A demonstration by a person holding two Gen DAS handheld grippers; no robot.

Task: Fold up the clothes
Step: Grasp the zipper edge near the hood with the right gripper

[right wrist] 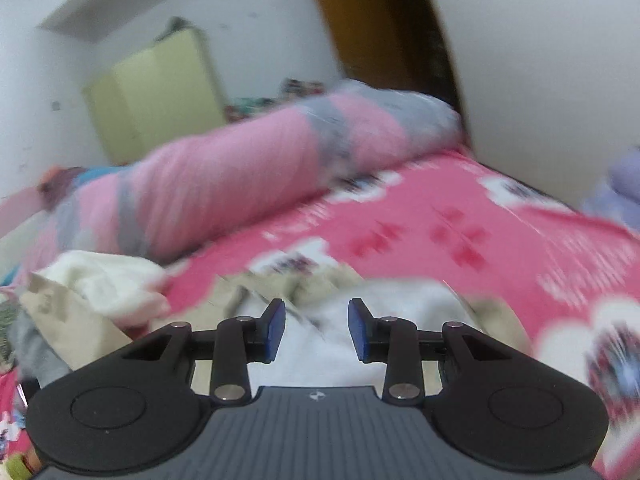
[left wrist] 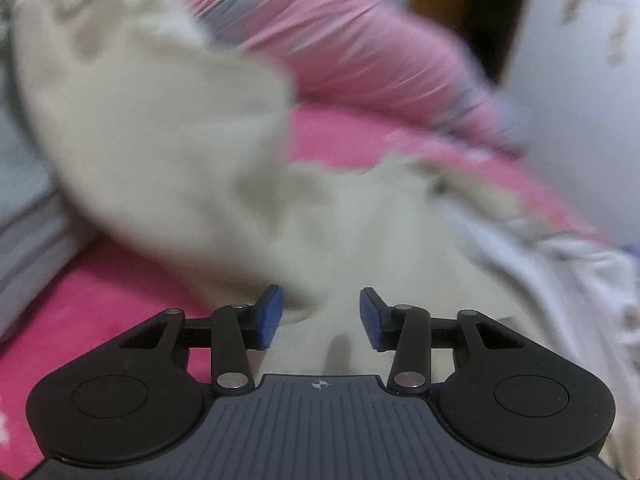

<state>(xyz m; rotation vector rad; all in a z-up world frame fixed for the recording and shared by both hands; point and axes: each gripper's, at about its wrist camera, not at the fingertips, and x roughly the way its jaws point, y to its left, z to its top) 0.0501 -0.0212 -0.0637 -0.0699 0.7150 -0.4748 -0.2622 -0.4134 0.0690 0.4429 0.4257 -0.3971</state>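
Left tongs (left wrist: 320, 316): blue pads stood apart, with cream cloth lying in the gap below them; the blur hid whether either pad touched it, and nothing was pinched.

Right tongs (right wrist: 317, 330): pads likewise parted, white cloth seen through the gap, nothing clamped.

Cream garment (left wrist: 160, 152): the task's piece, a large pale cloth spread on the bed directly ahead of the left tongs. One broad flap stood raised toward the upper left of the left wrist view, smeared by motion; the rest lay flat and reached under the tongs.

White garment (right wrist: 380, 320): crumpled on the bed in front of the right tongs, with a beige patterned edge around it.

Second heap of cream and beige cloth (right wrist: 92, 292): lay left of the right tongs, on the bed, beside a grey piece.

Bed cover (right wrist: 460, 220): bright pink with white flower prints, carrying all the clothes.

Rolled quilt (right wrist: 240, 168): pink with grey bands, lay along the far side of the bed.

Cabinet (right wrist: 152, 100): pale yellow-green, against the far wall.

Door frame (right wrist: 380, 20): brown wood, to the right of the cabinet.

Both views were blurred.
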